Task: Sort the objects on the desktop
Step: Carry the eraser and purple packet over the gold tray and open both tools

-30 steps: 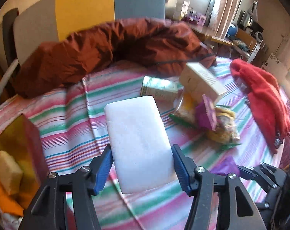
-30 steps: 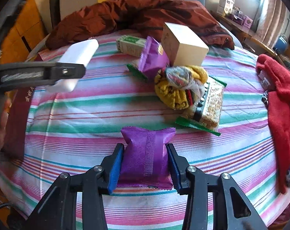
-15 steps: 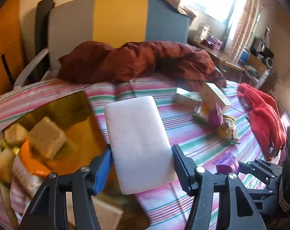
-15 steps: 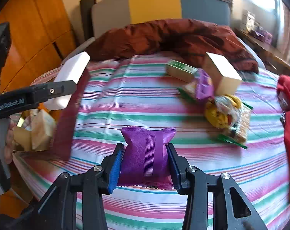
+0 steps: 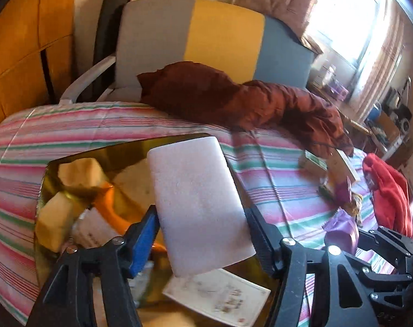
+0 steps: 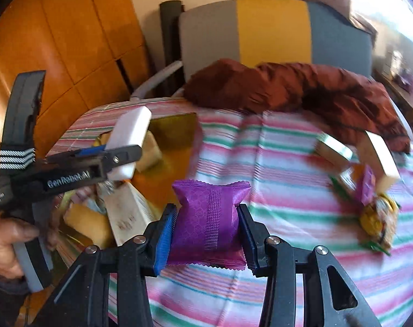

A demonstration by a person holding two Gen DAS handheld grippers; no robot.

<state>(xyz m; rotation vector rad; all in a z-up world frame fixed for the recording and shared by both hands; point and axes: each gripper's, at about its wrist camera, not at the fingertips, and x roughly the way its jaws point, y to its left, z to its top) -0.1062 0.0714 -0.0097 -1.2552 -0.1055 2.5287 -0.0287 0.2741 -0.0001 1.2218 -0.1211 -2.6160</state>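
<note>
the left tool (image 5: pixel 201 234) is clamped on a white foam block (image 5: pixel 197 204), held above a gold-lined box (image 5: pixel 119 152) of packets at the left edge of the striped worktop (image 6: pixel 288 190) — the right tool (image 6: pixel 206 234) grips a purple snack pouch (image 6: pixel 209 218) just beside that box, with a heap of snacks and cartons (image 6: pixel 370 190) well apart to the right.

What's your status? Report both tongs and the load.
Left tongs shut on white block, over gold box. Right tongs shut on purple packet, above striped cloth. Nothing blocking the box.
</note>
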